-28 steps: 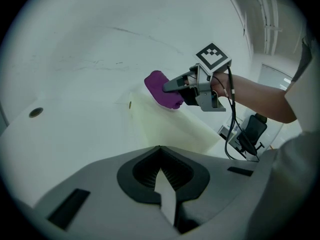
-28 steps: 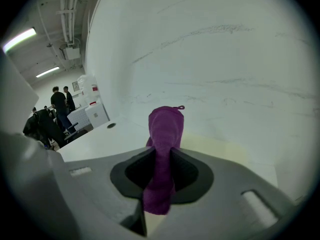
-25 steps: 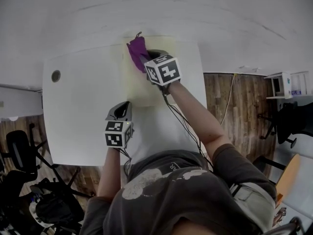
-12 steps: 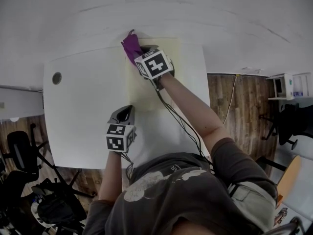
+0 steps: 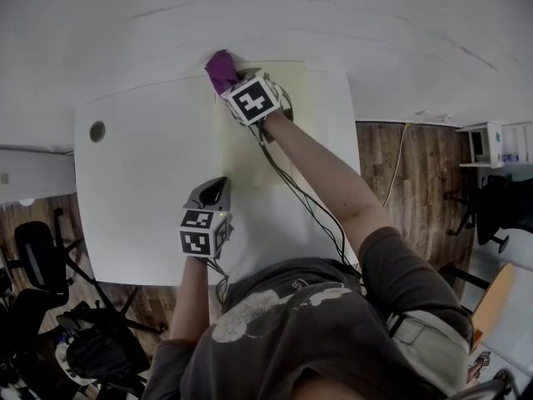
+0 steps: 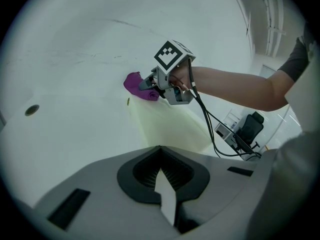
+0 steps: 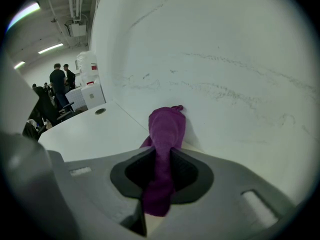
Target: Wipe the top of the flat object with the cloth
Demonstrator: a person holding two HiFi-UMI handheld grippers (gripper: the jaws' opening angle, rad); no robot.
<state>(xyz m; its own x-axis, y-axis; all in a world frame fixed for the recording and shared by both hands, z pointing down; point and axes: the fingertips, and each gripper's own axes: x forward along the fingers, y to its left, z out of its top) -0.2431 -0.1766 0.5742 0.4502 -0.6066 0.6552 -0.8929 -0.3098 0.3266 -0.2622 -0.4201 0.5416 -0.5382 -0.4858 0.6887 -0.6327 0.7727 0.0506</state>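
While the right tongs (image 7: 160, 160) are clamped on a purple cloth (image 7: 166, 126), they press its free end down at the far left corner of the pale yellow sheet (image 5: 275, 140), right where the bench (image 5: 141, 190) meets the wall (image 5: 350, 15). The bunched cloth sticks out ahead of the tips, so it is the fabric and not the plastic that meets the surface, which suits a wipe along the sheet's far edge.

The left tongs (image 6: 161, 176) sit at the sheet's near left corner with their jaws together on a thin pale sliver. This looks to be the sheet's own corner, probably pinched to keep the sheet from sliding under the cloth. Most of the sheet lies bare between the two, so the wiping seems to have plenty left to cover.

The bench is plain white and smooth, with a round cable hole (image 5: 97, 130) near its left side. A black cable (image 5: 310, 211) trails from the right tongs across the sheet. Beyond the bench are a wood floor (image 5: 391, 173) and a dark office chair (image 5: 33, 261).
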